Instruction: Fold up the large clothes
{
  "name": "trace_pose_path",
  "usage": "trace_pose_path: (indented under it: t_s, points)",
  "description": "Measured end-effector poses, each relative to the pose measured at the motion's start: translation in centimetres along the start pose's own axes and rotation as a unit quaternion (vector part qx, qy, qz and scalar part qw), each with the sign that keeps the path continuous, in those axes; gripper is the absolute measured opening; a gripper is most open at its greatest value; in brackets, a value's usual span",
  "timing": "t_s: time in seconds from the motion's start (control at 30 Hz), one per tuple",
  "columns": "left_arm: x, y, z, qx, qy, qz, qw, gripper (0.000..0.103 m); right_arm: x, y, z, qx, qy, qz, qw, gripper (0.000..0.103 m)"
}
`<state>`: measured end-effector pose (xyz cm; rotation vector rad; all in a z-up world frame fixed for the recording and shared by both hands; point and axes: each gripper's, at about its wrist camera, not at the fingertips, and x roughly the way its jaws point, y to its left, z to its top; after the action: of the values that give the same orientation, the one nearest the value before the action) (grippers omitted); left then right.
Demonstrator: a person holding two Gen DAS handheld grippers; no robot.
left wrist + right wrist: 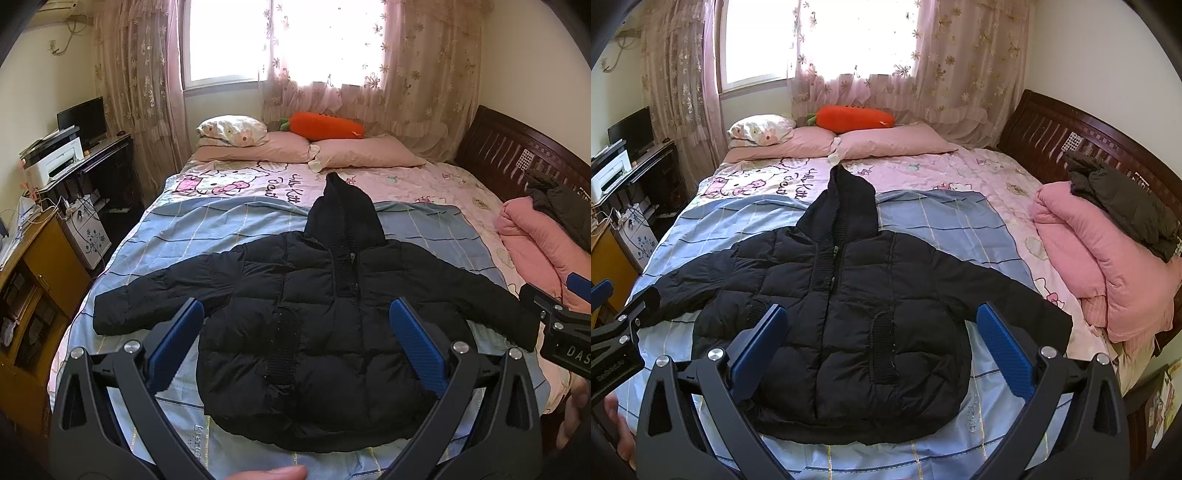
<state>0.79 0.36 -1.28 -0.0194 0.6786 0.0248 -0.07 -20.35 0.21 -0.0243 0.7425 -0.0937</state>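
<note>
Evidently just starting: hovering with left gripper (295,343) and right gripper (881,345) both spread and empty over the unfolded jacket (314,325) lying flat mid-frame on the bed (184,236), all folding remaining.

A black hooded puffer jacket (314,332) lies front-up, sleeves spread, on a blue checked sheet (207,229). The left gripper (295,328) hovers above it, blue fingers (177,343) wide apart. The right gripper (561,325) shows at the frame's right edge.
</note>
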Motion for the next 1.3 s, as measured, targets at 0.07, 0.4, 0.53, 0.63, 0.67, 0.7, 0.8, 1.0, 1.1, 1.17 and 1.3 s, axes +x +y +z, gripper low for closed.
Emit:
trace_pose_path:
  t_s: [0.07,0.4,0.53,0.63,0.67,0.7,0.8,1.0,1.1,1.17,1.3]
  points:
    - [-0.02,0.00,0.06,-0.002,-0.001,0.000,1.0000,0.101,0.06,0.07,0.14,0.000,0.002,-0.001,1.000,0.102]
    - [-0.07,0.23,-0.12,-0.001,0.002,0.001,1.0000,0.101,0.27,-0.04,0.05,0.001,0.002,-0.001,1.000,0.102]
    - [0.00,0.21,-0.25,0.001,0.002,-0.001,1.0000,0.101,0.27,0.01,0.13,0.001,0.003,-0.001,1.000,0.102]
    - [0.04,0.22,-0.30,0.003,0.002,-0.001,1.0000,0.101,0.25,-0.01,0.06,0.001,0.003,-0.001,1.000,0.102]
    - [0.04,0.23,-0.33,0.003,0.003,-0.001,1.0000,0.101,0.25,-0.03,0.06,0.001,0.003,-0.001,1.000,0.102]
    - [0.09,0.26,-0.36,0.003,0.004,-0.001,1.0000,0.101,0.28,-0.02,0.02,0.001,0.003,-0.001,1.000,0.102]
    - [0.10,0.22,-0.38,0.003,0.005,-0.001,1.0000,0.101,0.32,-0.05,0.01,0.000,0.003,0.000,1.000,0.102]
    - [0.07,0.17,-0.26,0.004,0.006,-0.001,1.0000,0.101,0.30,-0.06,0.05,0.000,0.004,-0.001,1.000,0.102]
    - [-0.08,0.10,-0.33,0.006,0.004,-0.002,1.0000,0.101,0.32,-0.06,0.05,0.000,0.004,0.000,1.000,0.102]
    - [-0.15,0.00,-0.39,0.008,0.003,0.000,1.0000,0.101,0.36,-0.04,-0.02,0.000,0.004,0.000,1.000,0.102]
    - [-0.13,-0.08,-0.54,0.009,0.003,0.002,1.0000,0.101,0.54,-0.03,-0.14,0.000,0.005,0.000,1.000,0.102]
